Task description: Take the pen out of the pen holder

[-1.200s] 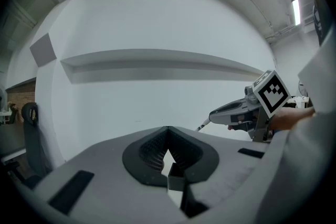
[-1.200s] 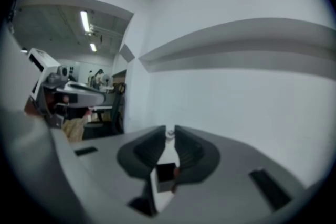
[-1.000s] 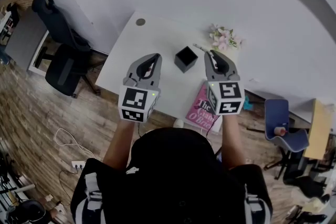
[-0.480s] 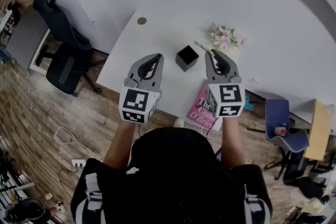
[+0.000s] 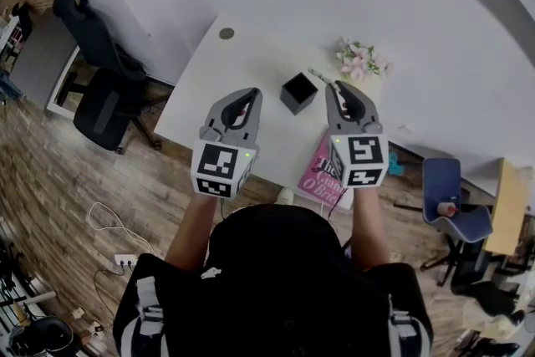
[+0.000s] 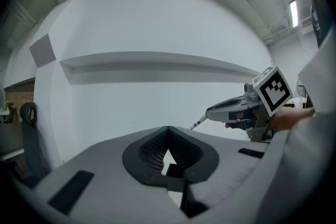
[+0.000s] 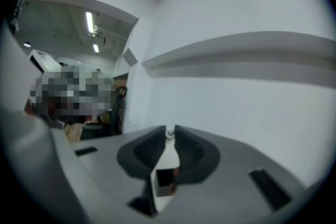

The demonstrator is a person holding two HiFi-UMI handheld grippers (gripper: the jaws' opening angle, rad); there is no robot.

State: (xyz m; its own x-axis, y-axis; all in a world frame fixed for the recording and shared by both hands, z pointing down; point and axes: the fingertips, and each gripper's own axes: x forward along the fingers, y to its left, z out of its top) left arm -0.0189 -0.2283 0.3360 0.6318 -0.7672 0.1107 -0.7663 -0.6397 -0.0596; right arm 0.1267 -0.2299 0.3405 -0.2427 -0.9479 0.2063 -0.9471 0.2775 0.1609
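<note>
The black square pen holder [image 5: 296, 93] stands on the white table [image 5: 209, 88] between my two grippers. My right gripper [image 5: 337, 86] is just right of it and shut on a thin white pen [image 5: 318, 78], which juts out past the fingertips above the table and clear of the holder. In the right gripper view the pen's end [image 7: 169, 134] sits pinched between the jaw tips [image 7: 169, 131]. From the left gripper view I see the right gripper [image 6: 210, 112] with the pen [image 6: 198, 123] pointing left. My left gripper [image 5: 247, 96] hovers left of the holder, its jaws [image 6: 168, 129] shut on nothing.
A pink book [image 5: 322, 171] lies at the table's near edge under my right gripper. Pink flowers [image 5: 359, 58] stand at the far right corner, and a round grommet [image 5: 226, 33] is at the far left. A black office chair [image 5: 92, 88] is left of the table, a blue chair [image 5: 447, 196] to its right.
</note>
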